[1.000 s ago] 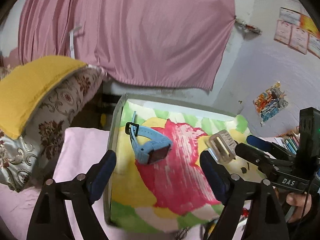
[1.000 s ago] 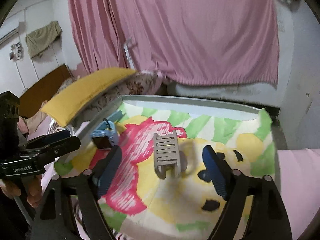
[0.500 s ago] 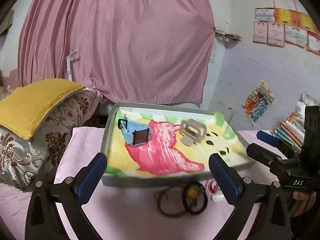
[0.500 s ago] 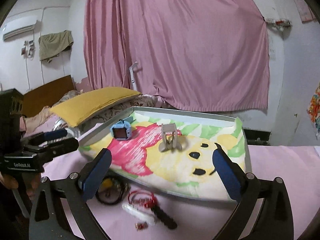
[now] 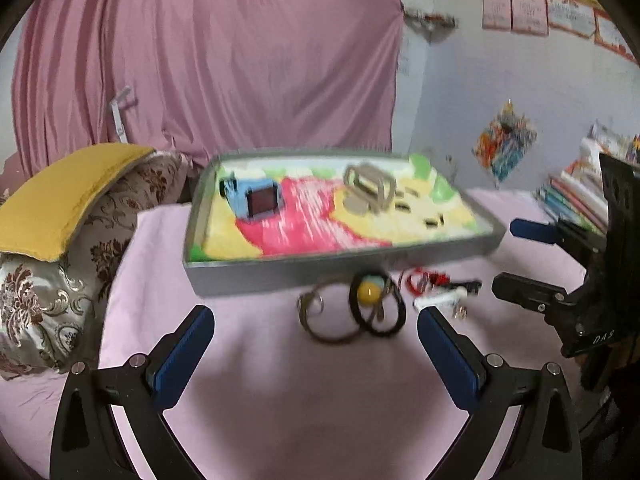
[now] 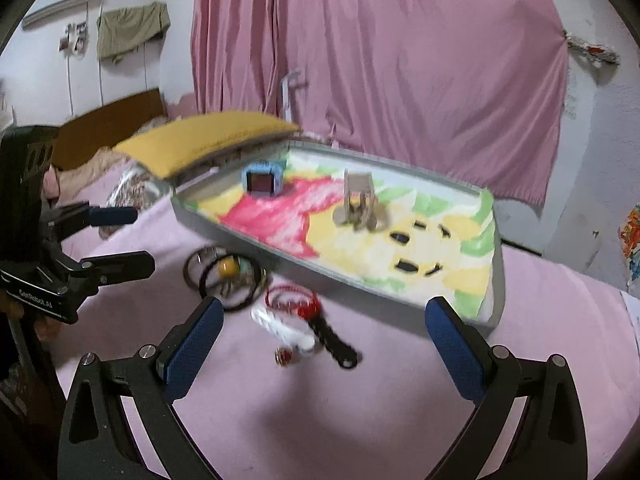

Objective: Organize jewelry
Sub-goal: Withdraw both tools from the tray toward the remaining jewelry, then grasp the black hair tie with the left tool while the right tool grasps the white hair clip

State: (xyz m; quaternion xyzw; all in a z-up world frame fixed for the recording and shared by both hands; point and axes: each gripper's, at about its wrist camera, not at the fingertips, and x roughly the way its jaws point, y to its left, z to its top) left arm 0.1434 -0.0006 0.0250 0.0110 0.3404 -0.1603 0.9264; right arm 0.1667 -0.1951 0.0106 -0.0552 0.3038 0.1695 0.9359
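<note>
A grey tray [image 5: 328, 266] [image 6: 496, 280] with a cartoon bear liner sits on the pink bed. In it lie a blue smartwatch [image 5: 256, 198] [image 6: 262, 180] and a beige watch [image 5: 370, 188] [image 6: 358, 200]. In front of the tray lie dark bangles with a yellow bead [image 5: 370, 300] [image 6: 228, 272], a red bracelet [image 6: 294, 298] [image 5: 420, 280], a white piece [image 6: 286, 330] and a black strap [image 6: 338, 344]. My left gripper [image 5: 316, 340] is open and empty, pulled back from the bangles. My right gripper [image 6: 324, 332] is open and empty over the white piece.
A yellow cushion on a floral pillow [image 5: 64, 200] lies left of the tray. Stacked books [image 5: 576, 200] stand at the right. A pink curtain [image 5: 208, 60] hangs behind. The other gripper shows at each view's side [image 5: 560, 272] [image 6: 80, 252].
Both grippers have drawn back and away from the tray, empty. The loose jewelry in front of the tray has come into view.
</note>
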